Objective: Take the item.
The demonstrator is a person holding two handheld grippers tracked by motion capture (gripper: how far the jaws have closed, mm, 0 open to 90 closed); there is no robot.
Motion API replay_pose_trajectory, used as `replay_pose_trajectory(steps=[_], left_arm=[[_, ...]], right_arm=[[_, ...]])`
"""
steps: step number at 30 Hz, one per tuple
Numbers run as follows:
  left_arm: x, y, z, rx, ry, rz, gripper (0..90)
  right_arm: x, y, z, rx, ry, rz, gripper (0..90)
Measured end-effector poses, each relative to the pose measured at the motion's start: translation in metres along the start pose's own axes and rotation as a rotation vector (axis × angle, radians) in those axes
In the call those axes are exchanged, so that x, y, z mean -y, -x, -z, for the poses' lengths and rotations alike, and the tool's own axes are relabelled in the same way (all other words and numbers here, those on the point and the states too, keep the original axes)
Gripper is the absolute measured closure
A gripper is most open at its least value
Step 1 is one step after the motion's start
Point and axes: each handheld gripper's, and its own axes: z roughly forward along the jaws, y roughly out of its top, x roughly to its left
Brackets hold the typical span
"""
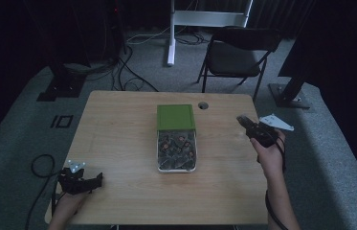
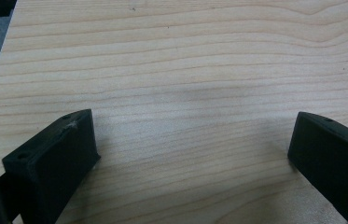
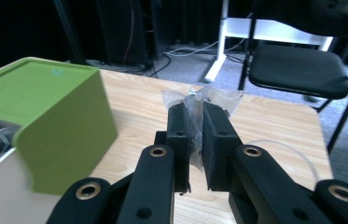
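A white box (image 1: 176, 167) with a slid-back green lid (image 1: 175, 116) stands mid-table, and several small dark bagged parts fill its uncovered half. My right gripper (image 1: 244, 121) hovers above the table's right side. In the right gripper view it (image 3: 196, 116) is shut on a small clear plastic bag (image 3: 218, 96) holding a dark part, with the green lid (image 3: 45, 107) to its left. My left gripper (image 1: 97, 180) rests low at the table's front left corner. In the left gripper view it (image 2: 190, 140) is open over bare wood.
The wooden table (image 1: 118, 143) has a round cable hole (image 1: 203, 105) behind the box. A black folding chair (image 1: 236, 57) and a white desk frame (image 1: 205, 19) stand beyond the table. Cables lie on the grey carpet at the left.
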Motion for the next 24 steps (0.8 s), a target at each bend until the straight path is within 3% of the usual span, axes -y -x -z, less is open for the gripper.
replay_pose_trajectory(steps=[13,24], left_arm=[[0.0,0.0,0.0,0.0,0.0,0.0,1.7],[0.0,0.0,0.0,0.0,-0.001,0.0,1.7]], right_arm=[[0.005,0.027,-0.01,0.067,-0.033,-0.043,82.7],[0.006,0.04,-0.022,0.097,-0.072,-0.06,82.8]])
